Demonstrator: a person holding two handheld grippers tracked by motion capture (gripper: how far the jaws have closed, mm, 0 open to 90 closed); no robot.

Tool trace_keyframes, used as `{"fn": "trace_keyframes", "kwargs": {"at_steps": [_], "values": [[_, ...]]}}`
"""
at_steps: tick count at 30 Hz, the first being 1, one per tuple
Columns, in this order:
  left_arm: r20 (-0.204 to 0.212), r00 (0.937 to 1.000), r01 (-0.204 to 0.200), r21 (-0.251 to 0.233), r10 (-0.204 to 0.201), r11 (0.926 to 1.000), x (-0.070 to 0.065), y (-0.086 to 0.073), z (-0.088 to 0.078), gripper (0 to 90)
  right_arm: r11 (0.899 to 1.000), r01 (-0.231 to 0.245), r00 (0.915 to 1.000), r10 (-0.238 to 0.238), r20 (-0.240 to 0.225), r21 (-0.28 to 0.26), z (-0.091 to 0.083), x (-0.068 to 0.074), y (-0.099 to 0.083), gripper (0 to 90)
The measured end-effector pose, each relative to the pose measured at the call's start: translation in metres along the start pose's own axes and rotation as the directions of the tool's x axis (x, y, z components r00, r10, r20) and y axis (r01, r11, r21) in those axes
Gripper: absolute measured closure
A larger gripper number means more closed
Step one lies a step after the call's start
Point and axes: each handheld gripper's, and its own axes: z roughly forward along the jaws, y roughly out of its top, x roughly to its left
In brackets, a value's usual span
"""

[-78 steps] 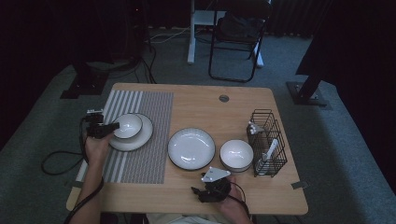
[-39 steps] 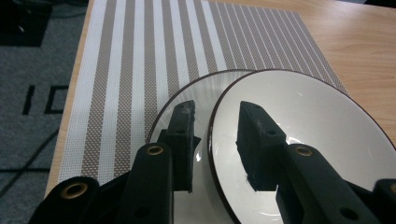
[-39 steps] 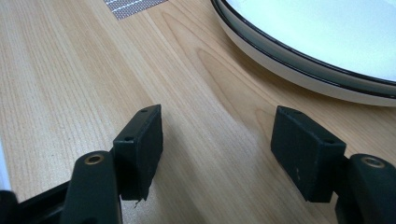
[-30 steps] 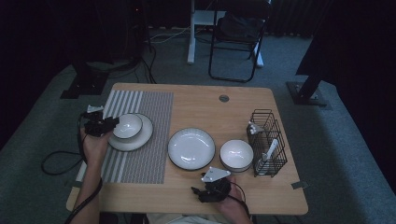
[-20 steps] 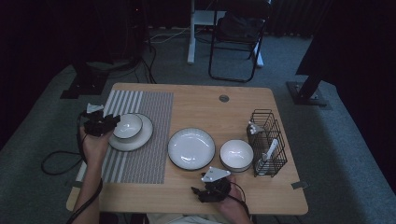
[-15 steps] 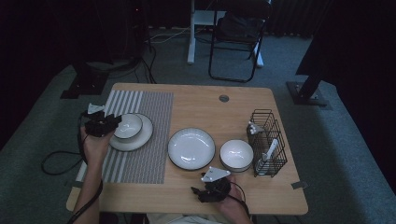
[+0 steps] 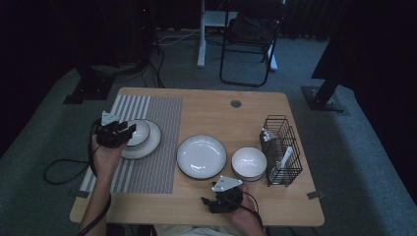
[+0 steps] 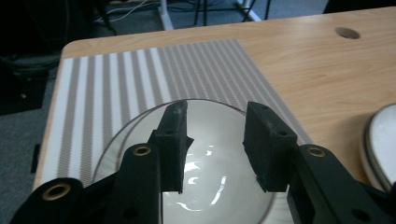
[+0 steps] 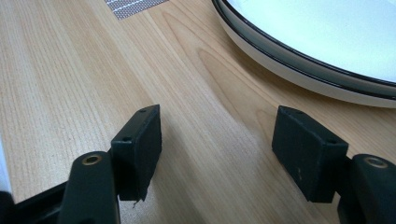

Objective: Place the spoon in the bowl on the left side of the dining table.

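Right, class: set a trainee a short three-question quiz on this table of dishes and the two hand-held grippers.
1. True or false: the small bowl near the left gripper sits on a plate on the striped mat.
2. What lies right of the large plate? A) a cup B) a white bowl C) a fork
3. Are the right gripper jaws closed on anything?

Key
1. True.
2. B; beyond it stands a wire rack.
3. No; they stand open over bare table.
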Motion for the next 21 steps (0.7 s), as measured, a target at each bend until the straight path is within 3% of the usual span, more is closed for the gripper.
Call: {"fn": "trace_keyframes", "kwargs": {"at_steps": [11, 21], "values": [[0.044, 0.9979, -0.047, -0.017, 0.047, 0.9988, -0.025, -0.006, -0.003, 58.3, 1.0, 0.009, 0.9999, -0.009, -0.006, -0.003, 0.0, -0.001, 0.0, 32.7], [0.089, 0.9907, -0.1, -0.033, 0.103, 0.9944, -0.051, -0.013, -0.008, 57.8, 1.0, 0.024, 0.9994, -0.023, -0.025, 0.016, -0.001, -0.005, 0.002, 36.9]]}}
